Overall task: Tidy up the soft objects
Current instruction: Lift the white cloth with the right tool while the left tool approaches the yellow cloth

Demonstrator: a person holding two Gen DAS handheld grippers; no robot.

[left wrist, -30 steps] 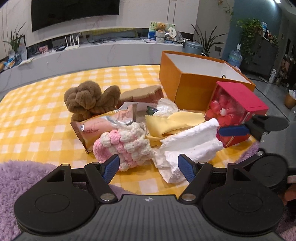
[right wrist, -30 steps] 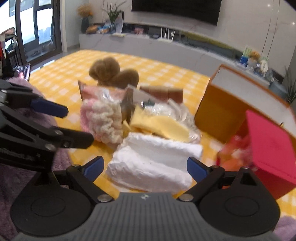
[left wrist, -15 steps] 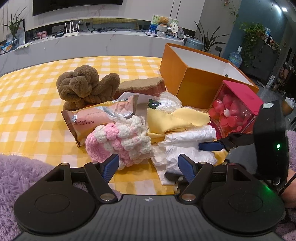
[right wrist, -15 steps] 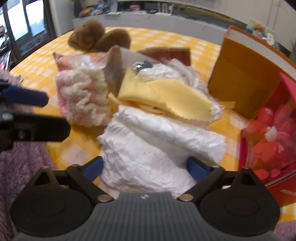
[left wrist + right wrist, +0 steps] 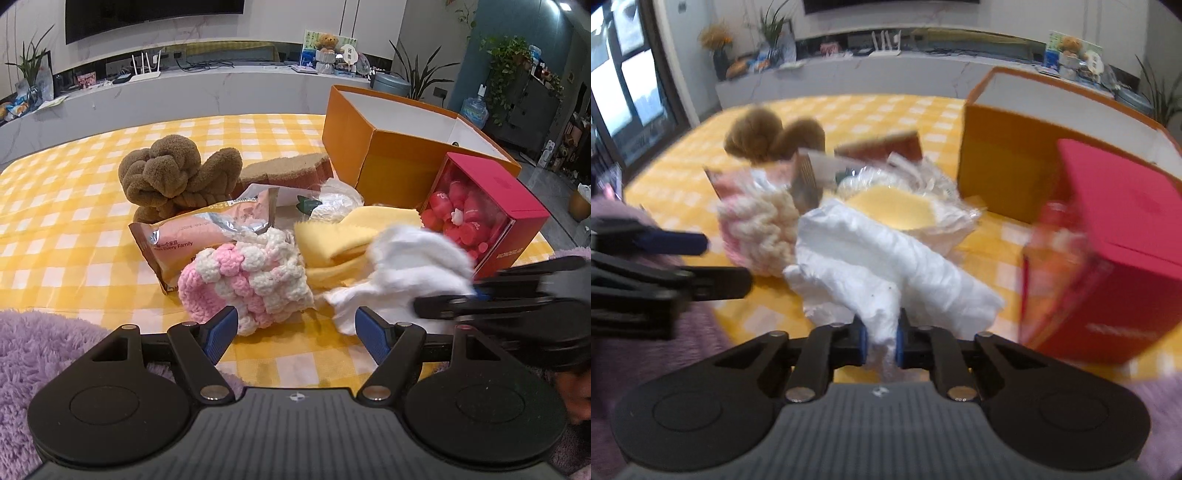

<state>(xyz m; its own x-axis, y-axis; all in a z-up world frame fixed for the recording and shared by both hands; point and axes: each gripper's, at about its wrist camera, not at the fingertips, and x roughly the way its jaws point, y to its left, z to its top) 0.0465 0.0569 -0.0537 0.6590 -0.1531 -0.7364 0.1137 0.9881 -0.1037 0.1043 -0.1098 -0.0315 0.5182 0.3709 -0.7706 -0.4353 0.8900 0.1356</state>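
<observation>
The right gripper (image 5: 880,341) is pinching the near end of a white cloth (image 5: 886,254), its blue pads (image 5: 863,341) pressed close on the crumpled fabric. The rest of the cloth is trailing away toward the far left, draped over the near edge of the pile. In the left wrist view the same cloth (image 5: 410,273) is showing blurred at the right of the pile, with the right gripper (image 5: 476,293) reaching in from the right edge.

The left gripper (image 5: 295,328) is hanging with its fingers spread wide and nothing between them, just near of a pink and white crocheted piece (image 5: 247,280). In the right wrist view it is lying at the far left (image 5: 698,258).

The pile is sitting on a yellow checked tablecloth (image 5: 74,229). A yellow cloth (image 5: 332,236) is lying just beyond the white one, touching the crocheted piece on its left. A pink snack packet (image 5: 192,236) is leaning behind the crocheted piece, and a brown knotted plush (image 5: 173,177) is resting farther back on the left. A flat brown sponge-like slab (image 5: 288,170) is lying to the right of the plush. An open orange box (image 5: 391,162) is standing at the far right, and a red box with a clear window (image 5: 484,214) is standing just near of it. A purple fluffy rug (image 5: 40,354) is showing at the near left.
</observation>
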